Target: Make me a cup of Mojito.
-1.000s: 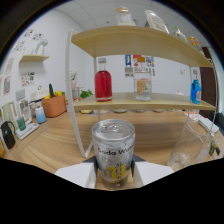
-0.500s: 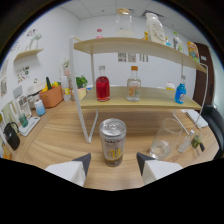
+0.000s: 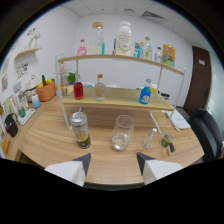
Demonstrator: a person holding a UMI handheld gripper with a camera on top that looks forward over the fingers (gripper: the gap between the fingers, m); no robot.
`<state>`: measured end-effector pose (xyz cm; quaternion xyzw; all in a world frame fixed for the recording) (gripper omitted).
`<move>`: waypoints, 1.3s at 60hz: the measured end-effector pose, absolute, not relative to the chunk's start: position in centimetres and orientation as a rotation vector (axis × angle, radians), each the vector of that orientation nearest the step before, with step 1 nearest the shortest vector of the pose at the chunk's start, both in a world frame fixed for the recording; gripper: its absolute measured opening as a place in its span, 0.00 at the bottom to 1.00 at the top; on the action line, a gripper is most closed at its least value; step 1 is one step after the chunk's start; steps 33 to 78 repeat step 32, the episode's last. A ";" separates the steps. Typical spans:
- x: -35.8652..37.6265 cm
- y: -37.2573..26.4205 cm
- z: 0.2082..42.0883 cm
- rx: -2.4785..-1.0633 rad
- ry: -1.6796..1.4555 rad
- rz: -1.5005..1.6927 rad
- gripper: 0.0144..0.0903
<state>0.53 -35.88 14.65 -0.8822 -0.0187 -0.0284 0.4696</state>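
While claw (image 3: 111, 167) gapes empty, can (image 3: 80, 130) stands beyond; glass (image 3: 122, 132) beside.

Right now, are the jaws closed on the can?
No. The can stands on the table beyond the open gripper, untouched.

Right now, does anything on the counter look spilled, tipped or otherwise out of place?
Nothing stands out. The can and the clear glass both stand upright on the wooden counter, apart from each other, with no spill showing. The shelf bottles, like the red bottle, are upright. The gripper is open, holding nothing.
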 end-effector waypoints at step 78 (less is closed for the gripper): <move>4.1 -36.9 15.0 -2.186 -0.041 0.003 0.94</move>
